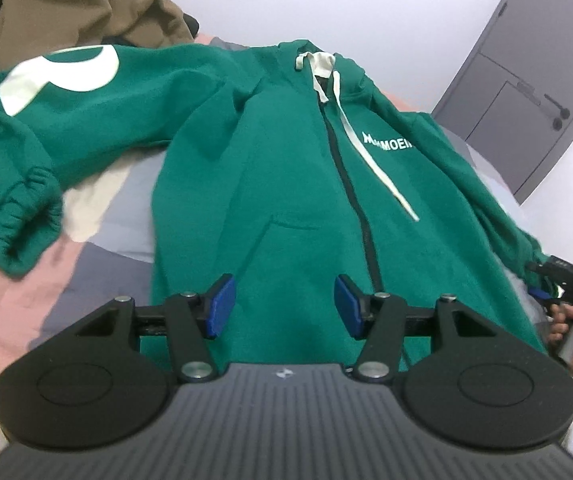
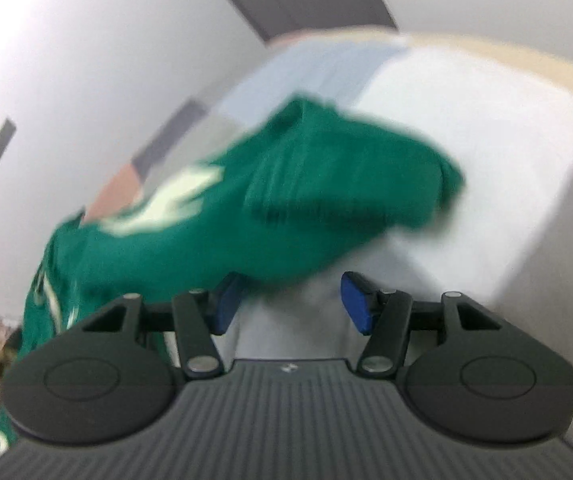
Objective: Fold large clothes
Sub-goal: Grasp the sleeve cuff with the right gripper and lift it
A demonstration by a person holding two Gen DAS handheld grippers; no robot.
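Patchwork bed (image 1: pixel 98 280) under everything, your green hoodie (image 1: pixel 270 168) spread on it zipper-up. Your left gripper (image 1: pixel 284 306) hangs released over its hem, your right gripper (image 2: pixel 290 304) gapes empty beside the sleeve (image 2: pixel 326 184).

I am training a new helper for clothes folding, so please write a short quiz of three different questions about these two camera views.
1. True or false: the green hoodie lies front side up, zipper visible.
2. What does the left gripper hold? A) the drawstring B) nothing C) a sleeve cuff
3. Fill in: behind the hoodie lies a pile of ____ coloured clothes.

Key: 1 true; 2 B, its jaws stand open above the fabric; 3 brown.
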